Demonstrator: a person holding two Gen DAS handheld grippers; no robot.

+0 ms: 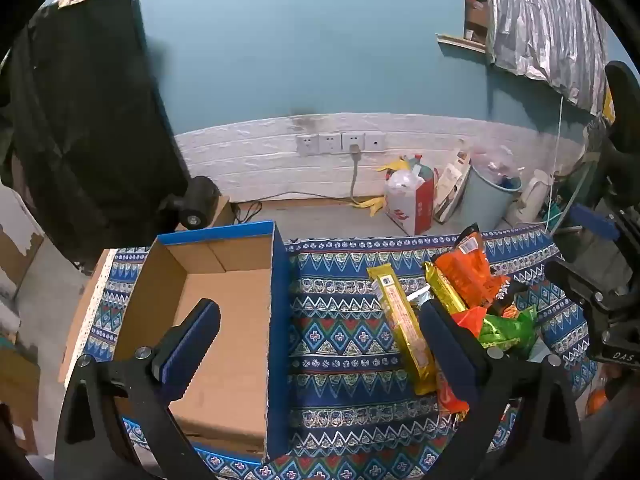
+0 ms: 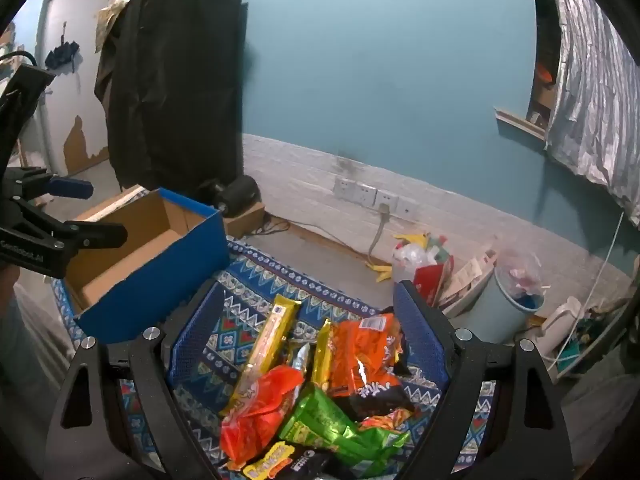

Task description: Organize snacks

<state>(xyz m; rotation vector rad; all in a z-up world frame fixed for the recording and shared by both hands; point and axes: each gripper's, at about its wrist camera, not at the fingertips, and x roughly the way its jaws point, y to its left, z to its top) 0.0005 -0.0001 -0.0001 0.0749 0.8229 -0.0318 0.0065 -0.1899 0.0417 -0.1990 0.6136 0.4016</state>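
Over the snacks point(image 2: 320, 380) | right tool point(image 2: 308, 344) spread wide, apparently touching nothing | left tool point(image 1: 320, 328) spread, empty, beside box point(image 1: 224, 264)

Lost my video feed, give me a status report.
Both grippers, left and right, open, holding nothing. Snack pile on the patterned cloth; blue box empty. Nothing in the way.

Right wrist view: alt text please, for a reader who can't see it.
The open right gripper hovers over a heap of snack packets on a patterned cloth, holding nothing. An open blue cardboard box sits to the left, with the left gripper above it.
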